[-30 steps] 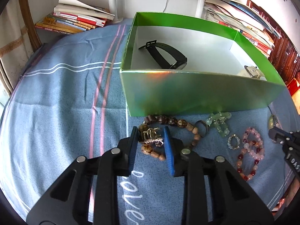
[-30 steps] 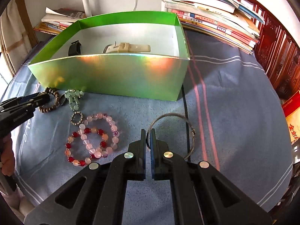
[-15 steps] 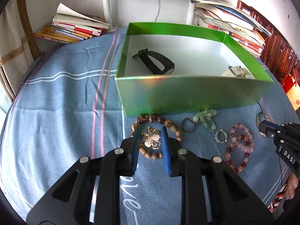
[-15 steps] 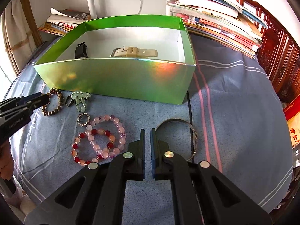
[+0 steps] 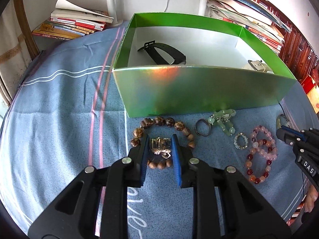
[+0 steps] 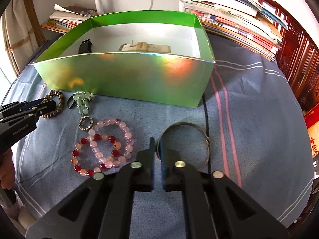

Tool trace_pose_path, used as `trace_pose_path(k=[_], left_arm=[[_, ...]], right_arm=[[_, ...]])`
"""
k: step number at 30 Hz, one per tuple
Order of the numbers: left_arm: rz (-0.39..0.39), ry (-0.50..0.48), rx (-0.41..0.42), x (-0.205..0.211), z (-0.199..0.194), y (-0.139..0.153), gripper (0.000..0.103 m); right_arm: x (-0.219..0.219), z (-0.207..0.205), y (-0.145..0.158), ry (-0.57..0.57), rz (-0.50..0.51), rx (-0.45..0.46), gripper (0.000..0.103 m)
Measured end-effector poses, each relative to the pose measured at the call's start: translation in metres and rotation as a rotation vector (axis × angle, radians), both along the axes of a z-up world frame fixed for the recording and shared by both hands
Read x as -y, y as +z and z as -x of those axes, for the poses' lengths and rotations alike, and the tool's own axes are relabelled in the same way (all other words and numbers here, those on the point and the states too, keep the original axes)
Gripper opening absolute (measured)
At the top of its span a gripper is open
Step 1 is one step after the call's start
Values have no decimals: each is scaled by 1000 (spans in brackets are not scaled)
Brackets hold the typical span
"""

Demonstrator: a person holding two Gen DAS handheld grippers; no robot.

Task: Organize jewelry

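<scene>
My left gripper [image 5: 160,147] is shut on a gold flower brooch [image 5: 160,147], held just above a brown wooden bead bracelet [image 5: 159,121]. My right gripper [image 6: 157,149] is shut on a silver bangle [image 6: 184,125]. A green box [image 5: 199,91] stands behind, holding a black watch strap [image 5: 159,52] and a beige watch [image 6: 145,47]. On the blue cloth lie a dark ring [image 5: 202,127], a jade bead charm [image 5: 222,119], a small crystal ring [image 5: 240,141] and pink and red bead bracelets [image 6: 103,145]. The right gripper also shows in the left wrist view [image 5: 282,134].
Stacks of books [image 5: 75,24] lie behind the box at left, and another stack of books [image 6: 235,18] at right. White lamp posts [image 5: 110,0] stand at the back. A dark wooden cabinet [image 6: 299,59] is at far right. A black cable [image 6: 205,117] runs beside the box.
My left gripper has stayed shut on the brooch, dipping back toward the wooden bracelet and the box. My right gripper keeps the bangle and has shifted slightly closer to the box.
</scene>
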State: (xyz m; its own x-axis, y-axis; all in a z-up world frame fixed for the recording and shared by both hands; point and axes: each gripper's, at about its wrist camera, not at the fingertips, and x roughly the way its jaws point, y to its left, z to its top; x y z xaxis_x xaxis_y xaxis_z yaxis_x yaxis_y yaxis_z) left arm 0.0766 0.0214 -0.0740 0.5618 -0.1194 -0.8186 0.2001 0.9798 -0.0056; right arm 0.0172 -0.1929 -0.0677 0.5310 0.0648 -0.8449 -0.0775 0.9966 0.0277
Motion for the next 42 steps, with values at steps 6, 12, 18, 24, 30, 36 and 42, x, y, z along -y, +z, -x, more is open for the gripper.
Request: trace_pose_path(k=[6,12,18,24,30,36,42], left_arm=[[8,-1,40,-2,8,14,22],[3,-5,54,0,13,21,22],[8,6,113,-2,18,44,22],[4,21,196,1,5,80,22],[6,62,240,6,-33,95,22],[16,142,204,1,-83,70,22],[-30,125,228,9,-88,54,23]], right_arm=[[0,4,11,-1,-4,33,4],[-4,3,8,-1,4,23,4],[-4,6,31,-15,-22,87,4],[4,-8,80,-70,-55,227,4],[6,-67,101,-156,-64,285,4],[-2,-119,60,-171,-67,212,4],[-8,-125,41,-146,-74,172,5]])
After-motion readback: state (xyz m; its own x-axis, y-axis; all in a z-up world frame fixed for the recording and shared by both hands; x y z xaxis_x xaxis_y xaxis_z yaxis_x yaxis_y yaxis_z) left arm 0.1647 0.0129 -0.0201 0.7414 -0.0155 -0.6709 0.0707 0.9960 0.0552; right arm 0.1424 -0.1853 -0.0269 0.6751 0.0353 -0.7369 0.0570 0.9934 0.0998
